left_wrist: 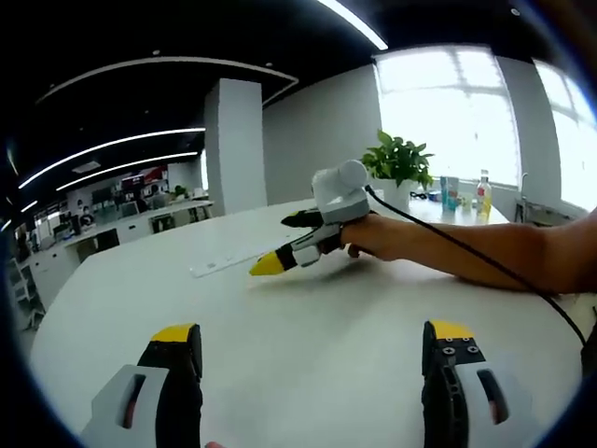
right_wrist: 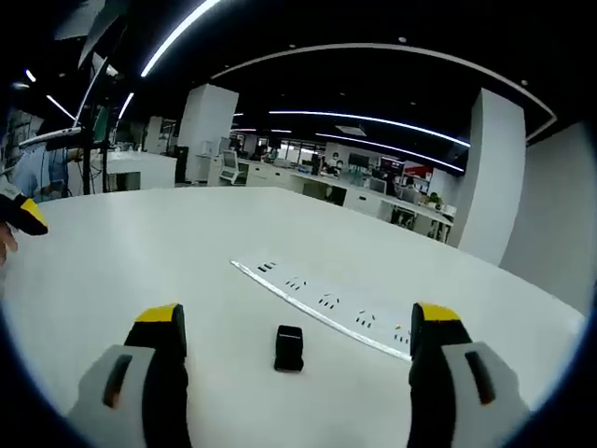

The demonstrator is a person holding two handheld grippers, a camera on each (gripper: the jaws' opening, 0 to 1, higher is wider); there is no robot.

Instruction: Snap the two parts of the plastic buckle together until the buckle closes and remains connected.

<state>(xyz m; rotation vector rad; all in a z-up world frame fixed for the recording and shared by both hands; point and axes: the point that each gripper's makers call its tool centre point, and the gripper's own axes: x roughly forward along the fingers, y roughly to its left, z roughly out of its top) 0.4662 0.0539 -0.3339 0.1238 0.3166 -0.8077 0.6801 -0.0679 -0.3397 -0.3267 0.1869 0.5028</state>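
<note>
Your left gripper (left_wrist: 312, 350) has its yellow-tipped fingers (left_wrist: 175, 338) spread wide apart with nothing between them, only the bare white table (left_wrist: 298, 308) beneath. Beyond those fingers, ahead and a little toward the right one, your right gripper (left_wrist: 280, 257) lies low over the table in your hand (left_wrist: 378, 235), one yellow tip pointing to the left of the view; a black cable (left_wrist: 466, 247) trails back from it along your forearm. Just past that tip lies a long white power strip (left_wrist: 229, 263). Farther back, a potted plant (left_wrist: 399, 163) stands near the table's far edge, with bottles (left_wrist: 466, 194) beside it by the bright window.

In the right gripper view, your right gripper's fingers (right_wrist: 159, 327) also stand wide open and hold nothing. The black plastic buckle (right_wrist: 289, 347) rests on the table between them, close in, nearer the middle than either finger and touching neither. From here you cannot tell whether its two parts are snapped together. Just beyond it, the power strip runs diagonally, its near end reaching toward the right finger. At the far left edge, the yellow tip of your left gripper shows, well apart from the buckle. Office desks sit in the distance.
</note>
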